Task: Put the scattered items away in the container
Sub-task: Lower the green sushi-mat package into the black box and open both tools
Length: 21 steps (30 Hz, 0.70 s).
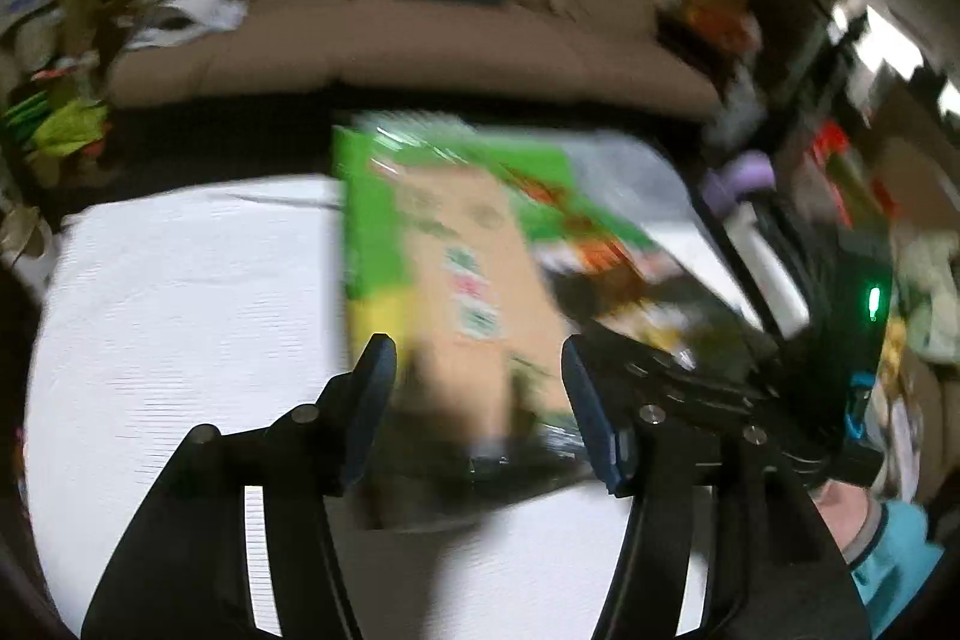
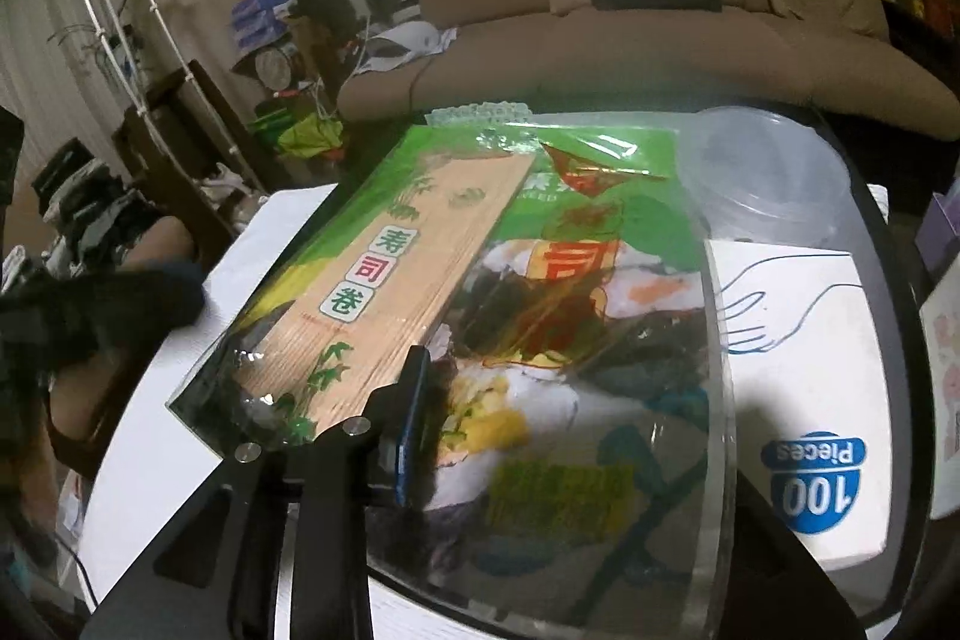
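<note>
Fingers [image 1: 372, 400] of the left gripper [image 1: 477, 388] occupy the lower centre of the left wrist view, spread wide, with nothing clamped between them. Beyond them, at frame centre, the green sushi kit package [image 1: 456, 250] appears motion-blurred, partly over the white table [image 1: 180, 310]. The right gripper [image 1: 690, 388] crosses the lower right of that view, reaching toward the package. In the right wrist view only one finger [image 2: 417, 418] of that gripper is visible, at lower centre, pressed against the near edge of the package [image 2: 420, 280]; the opposing finger is hidden, so whether it grips the package cannot be determined. The package lies tilted over the rim of the clear container [image 2: 720, 340], its left portion overhanging the table [image 2: 150, 460]. Inside the container, at right, rests a white box [image 2: 798, 400] marked "100 Pieces"; farther back sits a translucent round tub [image 2: 768, 178]. A brown sofa [image 2: 630, 40] fills the upper frame.
</note>
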Each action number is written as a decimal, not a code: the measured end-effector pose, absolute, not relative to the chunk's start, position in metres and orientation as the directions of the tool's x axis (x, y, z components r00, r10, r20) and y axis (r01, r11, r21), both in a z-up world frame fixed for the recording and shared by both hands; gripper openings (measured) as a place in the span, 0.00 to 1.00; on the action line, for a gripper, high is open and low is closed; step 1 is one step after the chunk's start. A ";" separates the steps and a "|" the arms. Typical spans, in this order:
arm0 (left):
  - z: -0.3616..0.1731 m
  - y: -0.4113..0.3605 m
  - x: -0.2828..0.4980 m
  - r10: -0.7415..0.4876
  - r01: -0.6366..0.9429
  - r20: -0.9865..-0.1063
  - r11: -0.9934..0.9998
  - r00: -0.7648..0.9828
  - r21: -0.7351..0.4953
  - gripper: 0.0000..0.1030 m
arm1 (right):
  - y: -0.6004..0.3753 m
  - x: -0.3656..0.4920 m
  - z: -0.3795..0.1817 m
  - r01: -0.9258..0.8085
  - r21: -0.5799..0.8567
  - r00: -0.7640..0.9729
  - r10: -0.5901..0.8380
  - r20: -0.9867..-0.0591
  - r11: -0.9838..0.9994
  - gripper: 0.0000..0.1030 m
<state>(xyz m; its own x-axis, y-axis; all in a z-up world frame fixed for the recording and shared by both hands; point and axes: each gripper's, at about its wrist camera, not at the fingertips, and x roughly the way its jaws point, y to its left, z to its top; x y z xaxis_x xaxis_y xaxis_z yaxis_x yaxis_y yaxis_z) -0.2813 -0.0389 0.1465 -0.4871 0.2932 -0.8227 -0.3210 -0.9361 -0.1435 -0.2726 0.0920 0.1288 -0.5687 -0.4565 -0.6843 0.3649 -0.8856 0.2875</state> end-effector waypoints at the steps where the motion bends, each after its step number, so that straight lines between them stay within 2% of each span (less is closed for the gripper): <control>1: 0.133 -0.028 -0.285 0.223 -0.318 -0.852 -0.945 -0.474 -0.071 0.50 | 0.093 -0.272 0.128 0.359 0.295 -0.566 -0.457 -0.686 -0.886 0.33; 2: 0.124 -0.023 -0.289 0.184 -0.304 -0.860 -0.952 -0.476 -0.035 0.50 | 0.094 -0.272 0.128 0.354 0.304 -0.559 -0.461 -0.689 -0.884 0.32; 4: 0.118 -0.032 -0.296 0.202 -0.254 -0.856 -0.963 -0.475 -0.087 0.50 | 0.102 -0.271 0.130 0.355 0.327 -0.524 -0.476 -0.706 -0.876 0.32; 6: 0.115 -0.037 -0.299 0.219 -0.241 -0.859 -0.964 -0.462 -0.116 0.50 | 0.122 -0.261 0.138 0.344 0.343 -0.521 -0.482 -0.704 -0.874 0.42; 7: 0.115 -0.038 -0.299 0.219 -0.245 -0.858 -0.963 -0.464 -0.114 0.50 | 0.134 -0.254 0.143 0.335 0.345 -0.531 -0.478 -0.699 -0.877 0.51; 9: 0.115 -0.038 -0.297 0.216 -0.248 -0.857 -0.963 -0.468 -0.107 0.50 | 0.159 -0.243 0.154 0.325 0.354 -0.564 -0.480 -0.672 -0.877 0.54; 14: 0.117 -0.043 -0.295 0.210 -0.237 -0.854 -0.966 -0.477 -0.105 0.50 | 0.167 -0.237 0.173 0.383 0.439 -0.550 -0.583 -0.598 -0.812 0.54; 17: 0.120 -0.044 -0.293 0.203 -0.224 -0.854 -0.969 -0.479 -0.105 0.50 | 0.134 -0.239 0.161 0.435 0.391 -0.489 -0.577 -0.654 -0.811 0.51; 20: 0.119 -0.042 -0.291 0.186 -0.221 -0.861 -0.971 -0.472 -0.088 0.50 | 0.111 -0.243 0.138 0.423 0.293 -0.460 -0.482 -0.746 -0.857 0.48; 21: 0.120 -0.043 -0.288 0.171 -0.214 -0.863 -0.974 -0.476 -0.075 0.50 | 0.112 -0.243 0.135 0.413 0.294 -0.463 -0.477 -0.747 -0.862 0.48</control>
